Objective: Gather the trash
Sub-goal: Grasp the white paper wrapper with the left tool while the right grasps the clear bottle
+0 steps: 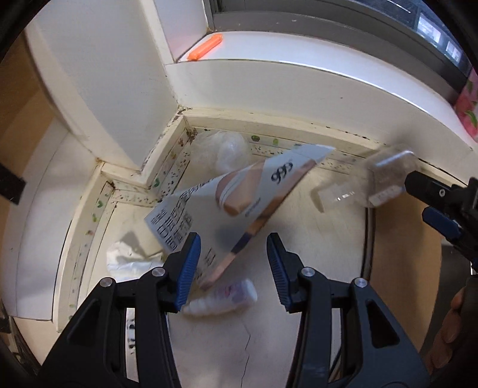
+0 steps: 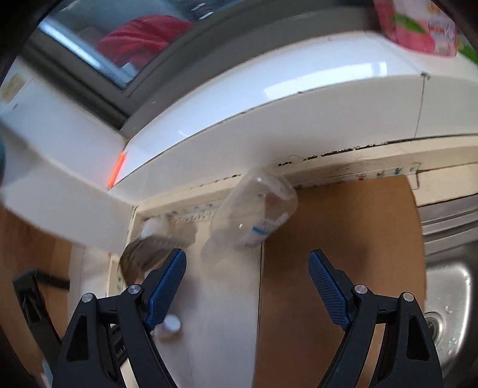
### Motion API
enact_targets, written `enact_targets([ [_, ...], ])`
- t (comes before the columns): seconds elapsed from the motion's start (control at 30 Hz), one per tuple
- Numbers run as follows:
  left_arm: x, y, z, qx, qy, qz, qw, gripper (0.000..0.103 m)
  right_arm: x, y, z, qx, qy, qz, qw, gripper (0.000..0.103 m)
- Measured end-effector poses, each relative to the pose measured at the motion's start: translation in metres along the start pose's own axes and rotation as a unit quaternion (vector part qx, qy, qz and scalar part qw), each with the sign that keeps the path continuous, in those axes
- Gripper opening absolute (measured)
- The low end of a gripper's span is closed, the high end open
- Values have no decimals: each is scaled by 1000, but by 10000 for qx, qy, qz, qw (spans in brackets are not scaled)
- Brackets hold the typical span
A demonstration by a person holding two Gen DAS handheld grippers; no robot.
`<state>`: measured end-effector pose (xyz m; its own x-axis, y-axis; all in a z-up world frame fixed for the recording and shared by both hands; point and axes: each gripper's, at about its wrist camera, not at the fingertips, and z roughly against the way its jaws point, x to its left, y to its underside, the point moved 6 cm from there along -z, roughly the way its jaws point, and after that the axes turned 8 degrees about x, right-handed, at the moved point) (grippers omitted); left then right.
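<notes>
- Trash lies in the corner of the white counter (image 1: 328, 238) below the window ledge (image 1: 298, 86); I count a carton, a clear bottle, a small white bottle and two bits of crumpled plastic
- Carton (image 1: 239, 206), flattened and printed with dark writing, lies tilted across the middle of my left view; its near corner reaches in between the fingers of my left gripper (image 1: 233, 262)
- My left gripper hangs over the carton pointing steeply down; its jaws stand partly apart, and I see a gap between each blue pad (image 1: 188, 268) and the carton, so nothing is gripped
- Small white bottle (image 1: 221, 298) lies on its side just under the carton's near corner, close to the left pad; in my right view only its cap end shows, blurred, beside the left finger
- Clear plastic bottle (image 2: 254, 215) lies tilted against the back edge of the counter, at the seam where the white top meets a brown board (image 2: 343, 238); it is blurred in both views
- My right gripper (image 2: 248, 286) has its jaws wide with nothing between them; the clear bottle sits ahead of its fingertips, apart from them; from the left view its black and blue tips (image 1: 433, 203) show just beside that bottle
- Crumpled clear plastic (image 1: 227, 146) sits in the far corner behind the carton; another crumpled piece (image 1: 128, 259) lies left of my left gripper
- Orange clip (image 1: 206, 49) rests on the window ledge; a pink packet (image 2: 418, 27) stands further along it; a steel sink (image 2: 448, 298) shows at the right edge
</notes>
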<state>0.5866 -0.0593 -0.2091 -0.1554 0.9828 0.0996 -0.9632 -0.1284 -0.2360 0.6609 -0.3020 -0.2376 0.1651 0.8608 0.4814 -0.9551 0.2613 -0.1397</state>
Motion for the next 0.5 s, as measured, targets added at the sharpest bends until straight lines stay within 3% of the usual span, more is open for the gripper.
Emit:
enact_targets([
  [0.17,0,-16,-14,-64,-187,220,9996,41,-10,-17,-28,25,-9,-236,9997,85],
  [0.33,9,-27,-15,-199,-378,444,9981,29,-15,-30,-53,59,65,-389,9992,85],
  [0.5,15,-33,-11,-360,-594,514,9963,26,-12,-42,-70,-61,99,-465,9988,85],
])
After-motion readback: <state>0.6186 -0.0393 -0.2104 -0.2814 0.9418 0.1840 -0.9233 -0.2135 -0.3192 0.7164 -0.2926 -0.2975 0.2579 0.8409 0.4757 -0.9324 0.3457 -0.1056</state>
